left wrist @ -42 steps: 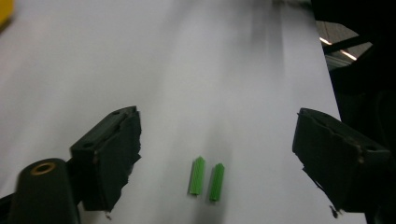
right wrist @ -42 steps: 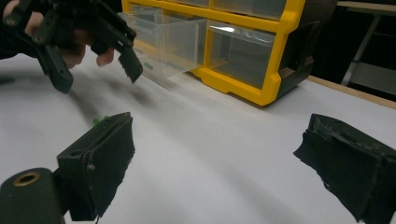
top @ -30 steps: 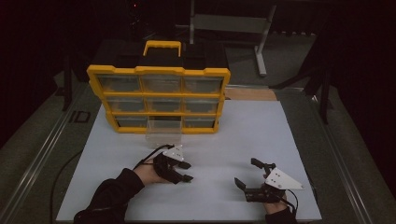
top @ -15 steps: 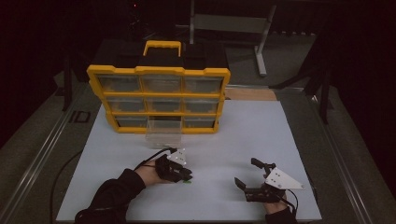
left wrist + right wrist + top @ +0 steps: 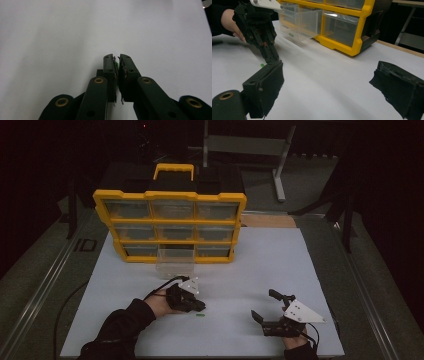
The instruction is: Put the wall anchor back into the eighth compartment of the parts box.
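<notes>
Green little piece is pinched between the jaws of the left tool, which have just been closing and now sit nearly together around it, tips down on the white desk. From above, that left tool is near the front edge of the desk, with the green bit poking out just beside its tip. Right tool rests well apart on the other side, jaws spread wide with nothing in them. Behind both stands a yellow organizer box with one clear drawer pulled out at the bottom middle.
</notes>
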Demonstrator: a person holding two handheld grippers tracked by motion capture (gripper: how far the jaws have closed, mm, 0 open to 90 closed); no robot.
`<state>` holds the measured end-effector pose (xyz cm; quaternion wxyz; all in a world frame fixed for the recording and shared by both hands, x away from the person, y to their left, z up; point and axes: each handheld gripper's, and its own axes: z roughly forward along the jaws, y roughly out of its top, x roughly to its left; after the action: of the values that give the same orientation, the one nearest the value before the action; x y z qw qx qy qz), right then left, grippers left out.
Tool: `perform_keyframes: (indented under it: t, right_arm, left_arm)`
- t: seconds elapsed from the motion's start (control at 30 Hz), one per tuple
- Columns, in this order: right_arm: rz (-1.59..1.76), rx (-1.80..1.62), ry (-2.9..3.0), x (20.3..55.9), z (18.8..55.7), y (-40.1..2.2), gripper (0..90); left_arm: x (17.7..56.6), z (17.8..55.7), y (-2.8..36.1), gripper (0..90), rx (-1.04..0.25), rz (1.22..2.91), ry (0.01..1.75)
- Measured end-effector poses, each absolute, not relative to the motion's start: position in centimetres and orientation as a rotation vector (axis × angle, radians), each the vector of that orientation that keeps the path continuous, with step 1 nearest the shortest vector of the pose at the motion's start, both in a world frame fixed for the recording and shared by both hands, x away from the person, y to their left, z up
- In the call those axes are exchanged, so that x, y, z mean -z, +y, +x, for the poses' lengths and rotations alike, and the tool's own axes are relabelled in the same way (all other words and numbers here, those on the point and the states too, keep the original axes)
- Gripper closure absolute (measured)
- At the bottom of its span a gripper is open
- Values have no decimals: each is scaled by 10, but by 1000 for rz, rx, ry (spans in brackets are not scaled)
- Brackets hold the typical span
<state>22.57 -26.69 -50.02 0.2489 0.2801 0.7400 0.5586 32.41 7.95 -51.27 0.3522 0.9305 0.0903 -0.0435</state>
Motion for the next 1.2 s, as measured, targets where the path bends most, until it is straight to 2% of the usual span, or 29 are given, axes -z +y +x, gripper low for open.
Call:
perform_keyframes:
  t: [0.47,1.2]
  right_arm:
    - [761,-1520,2017,500,226,-267,86]
    - [759,-1519,2012,500,225,-267,86]
  left_arm:
    - [476,327,91,847,93,2404,210]
    - [403,346,127,847,-18,2346,221]
